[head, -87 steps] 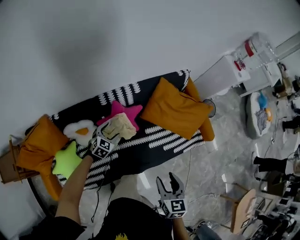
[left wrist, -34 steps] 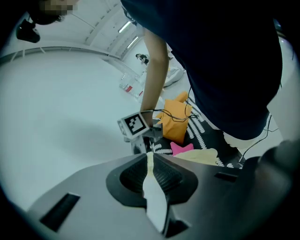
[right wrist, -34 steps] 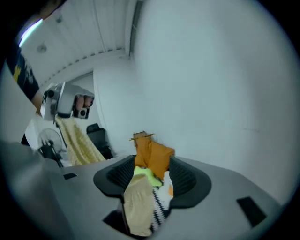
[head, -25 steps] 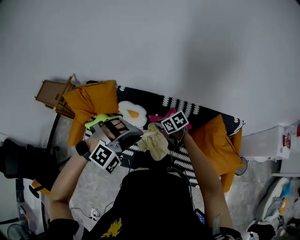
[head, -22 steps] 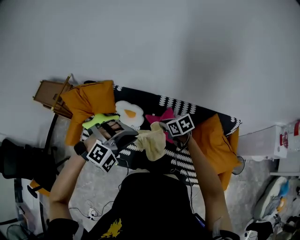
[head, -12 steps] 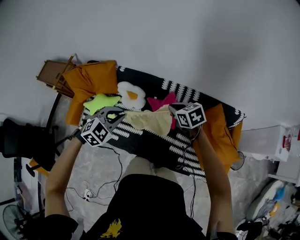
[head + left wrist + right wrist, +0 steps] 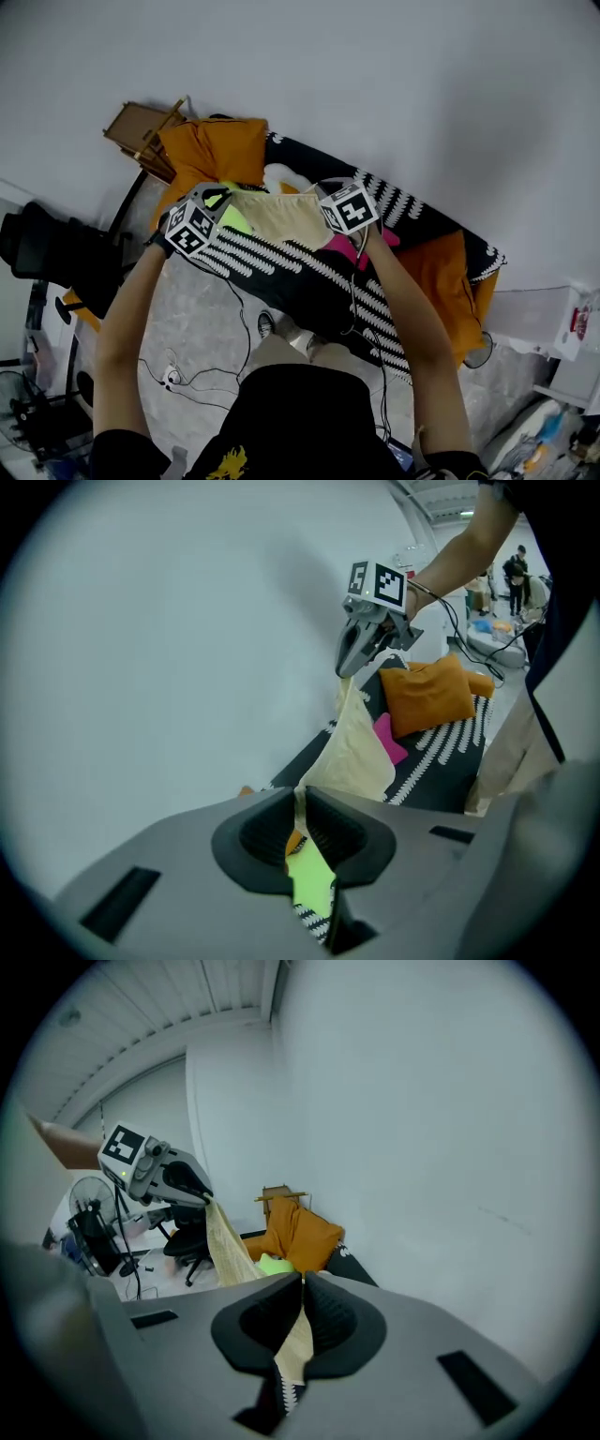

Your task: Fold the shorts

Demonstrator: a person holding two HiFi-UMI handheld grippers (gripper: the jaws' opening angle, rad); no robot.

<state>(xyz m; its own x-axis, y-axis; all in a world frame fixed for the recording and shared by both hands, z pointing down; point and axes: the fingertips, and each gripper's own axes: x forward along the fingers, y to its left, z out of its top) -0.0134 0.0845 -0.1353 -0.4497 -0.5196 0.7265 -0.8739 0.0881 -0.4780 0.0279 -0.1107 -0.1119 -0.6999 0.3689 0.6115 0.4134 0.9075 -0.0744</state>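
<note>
Mostly behind shorts (image 7: pixel 281 216): white cushion (image 7: pixel 277 174)

The shorts (image 7: pixel 281 214) are thin matt cloth, the cushion (image 7: pixel 214 150) matt fabric, the frame (image 7: pixel 139 128) bare wood.

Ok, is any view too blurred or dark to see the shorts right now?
Head view: evenly lit, sharp, shorts clear, edges bent by the wide lens. Left gripper view: black round border, left tongs slightly soft up close, shorts sharp. Right gripper view: same border, left edge smeared, shorts readable.
</note>
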